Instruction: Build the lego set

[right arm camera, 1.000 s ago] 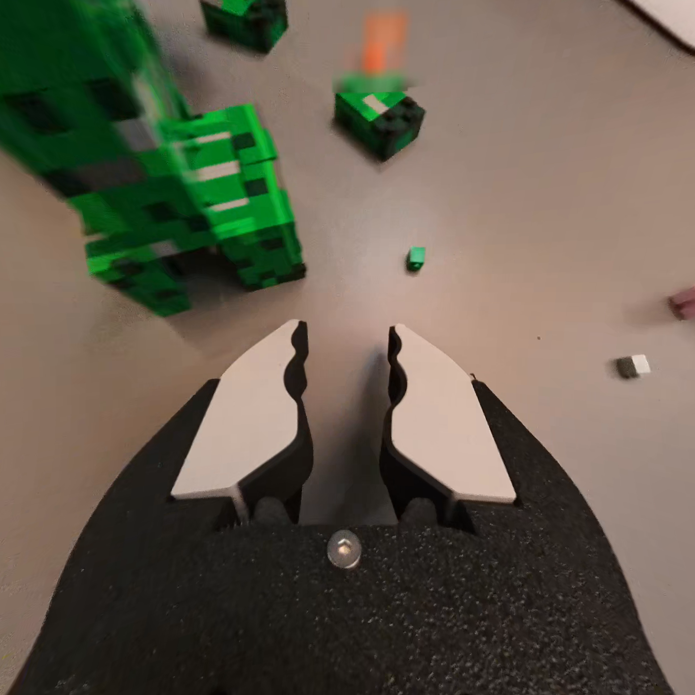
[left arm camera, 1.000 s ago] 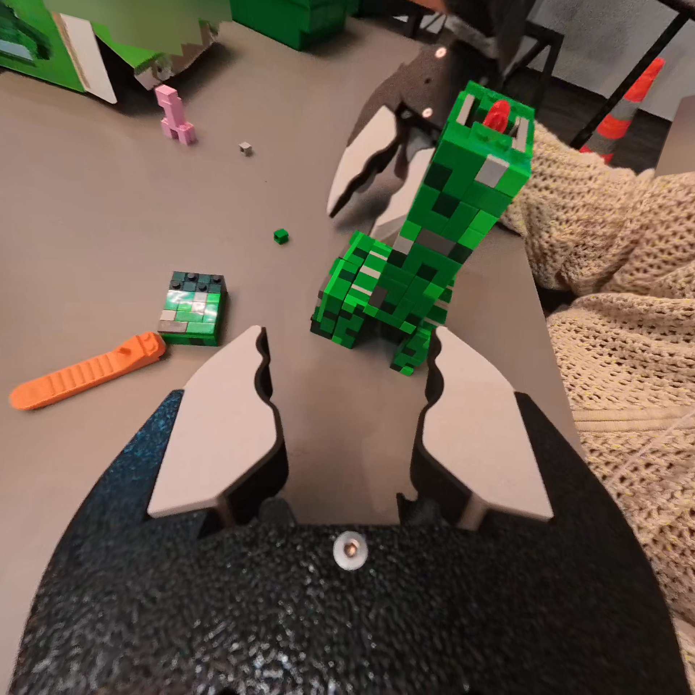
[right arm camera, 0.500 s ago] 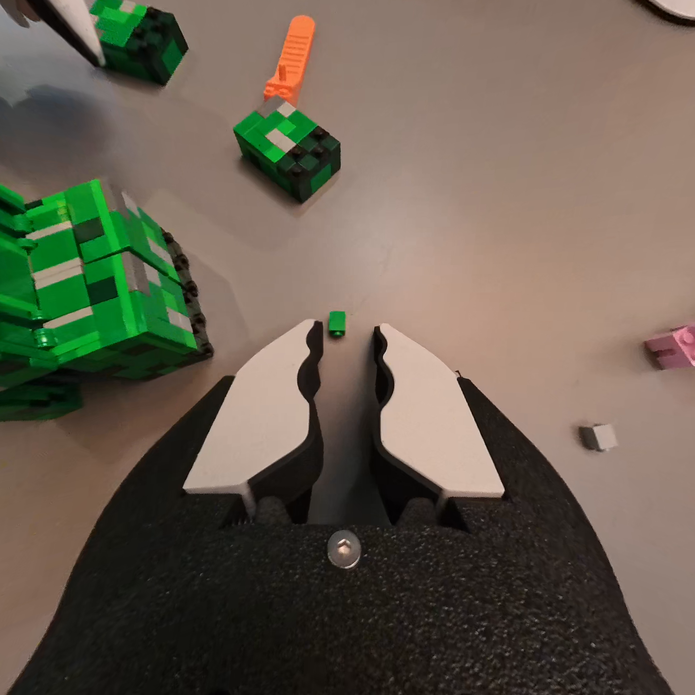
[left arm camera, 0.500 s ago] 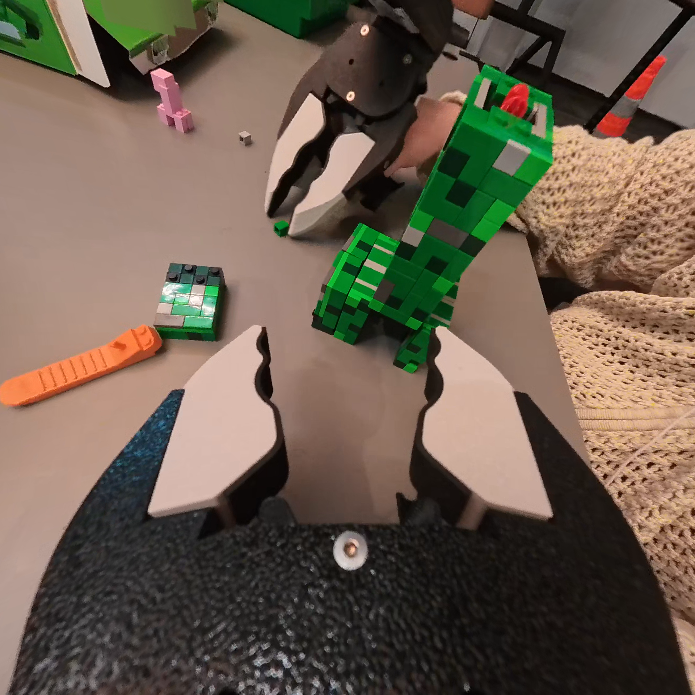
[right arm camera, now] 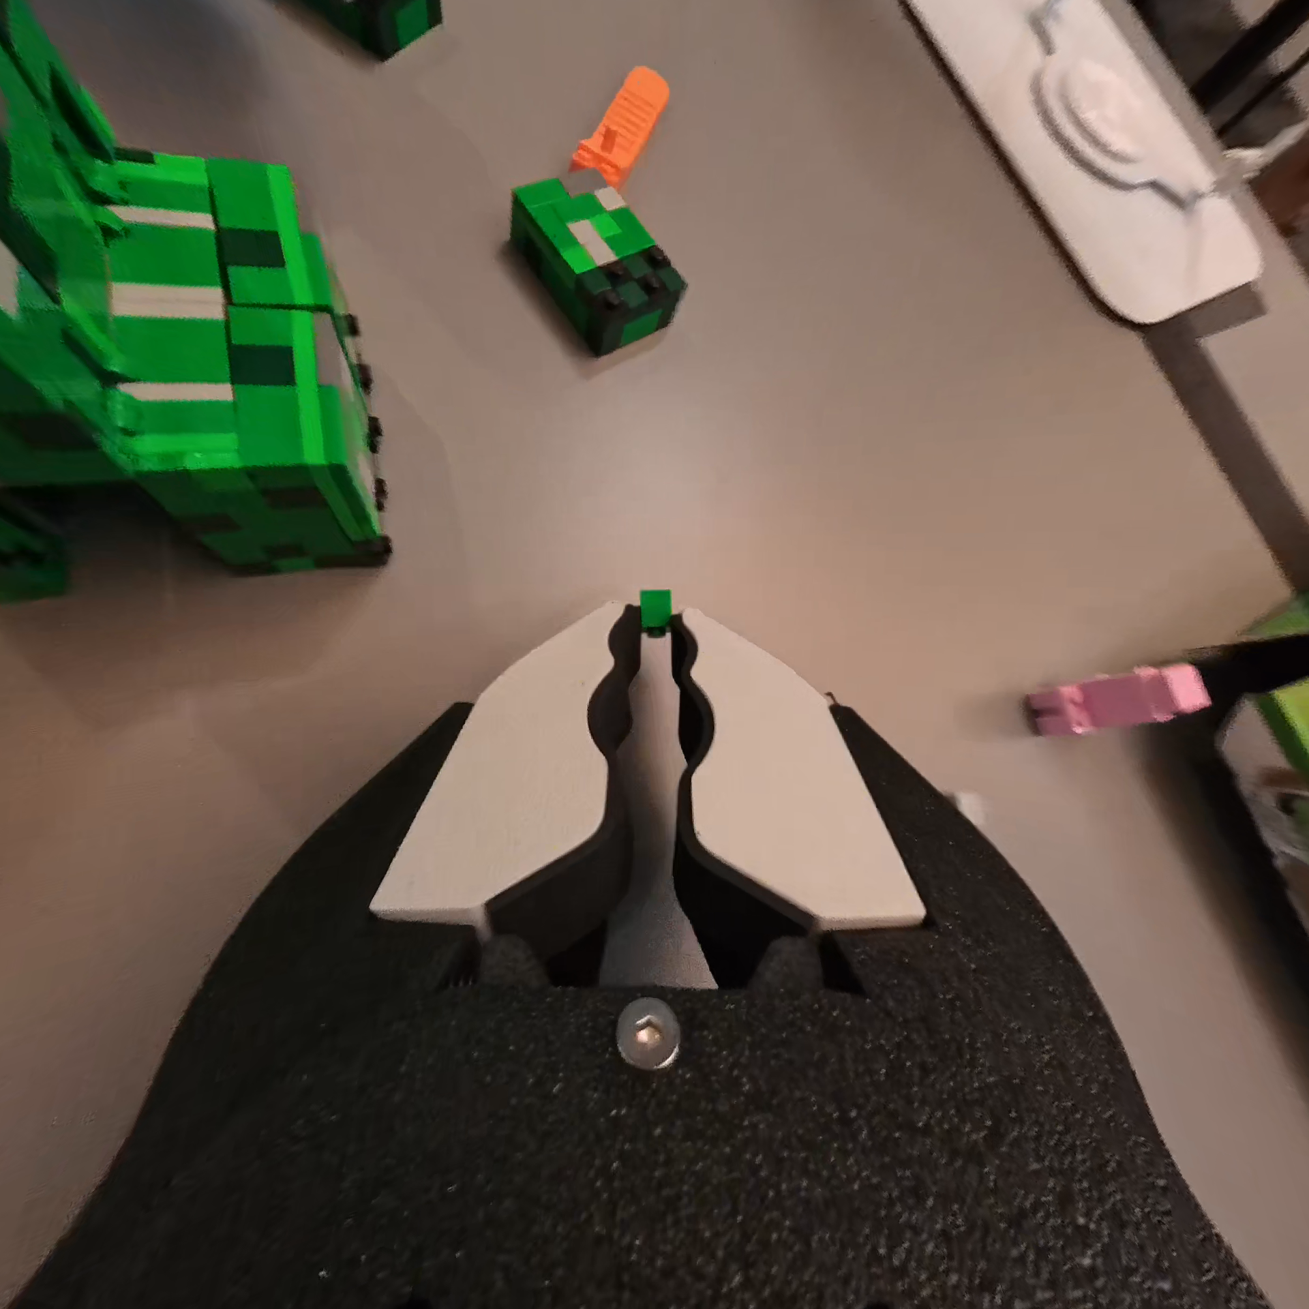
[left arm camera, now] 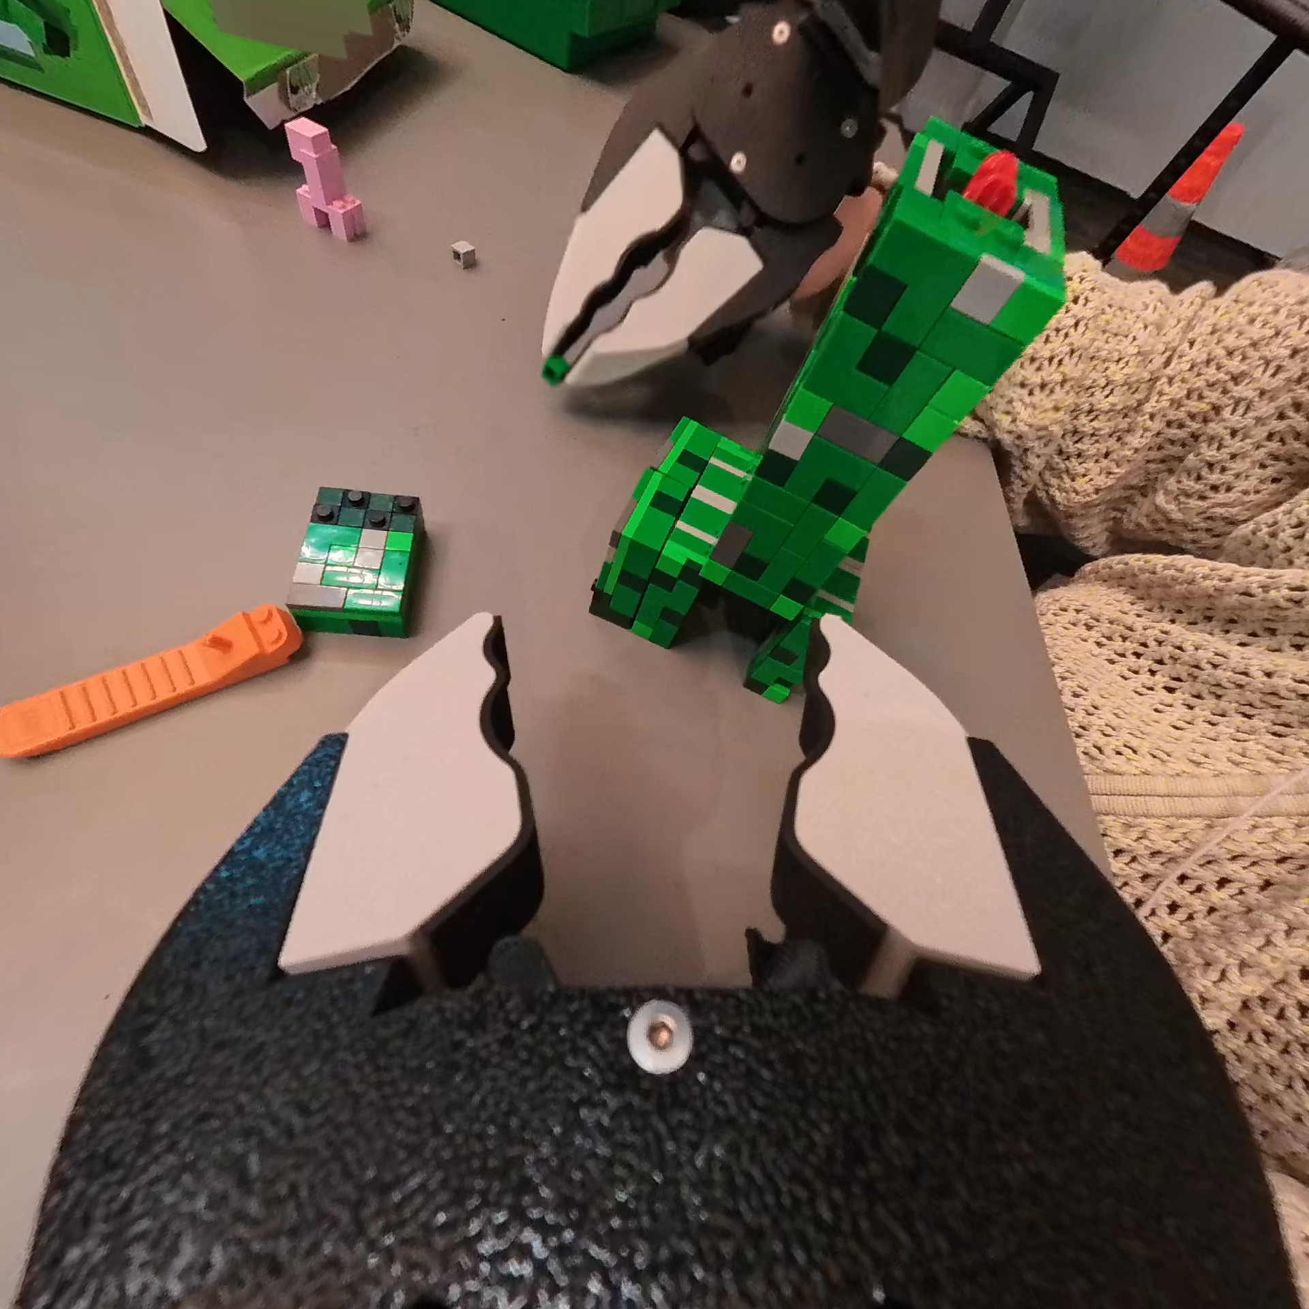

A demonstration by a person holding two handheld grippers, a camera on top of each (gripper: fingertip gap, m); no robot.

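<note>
The right claw [right arm camera: 655, 623] pinches a tiny green one-stud brick [right arm camera: 654, 609] at its very fingertips, and only the right wrist view shows this from above. The left wrist view shows the same claw [left arm camera: 567, 365] side-on, pointing down and leftward with the brick [left arm camera: 554, 368] at its tip, close above the grey counter [left arm camera: 212, 354].

The left claw [left arm camera: 655, 637] is released, its fingers spread wide over bare counter, grasping nothing. Just ahead of it stands the tall green blocky lego figure [left arm camera: 836, 453], topped by a red piece [left arm camera: 992, 180]; one of its feet sits just beside the right fingertip.

Left of the figure lies a small square green-and-grey brick block [left arm camera: 358, 559], with an orange ribbed brick separator [left arm camera: 142, 683] touching or nearly touching its corner. Farther back are a pink lego figure [left arm camera: 326, 180] and a tiny grey brick [left arm camera: 462, 253].

The counter's right edge runs close by the figure, where a beige knitted sleeve [left arm camera: 1169, 637] lies. Open counter stretches between the right claw, the block and the pink figure.
</note>
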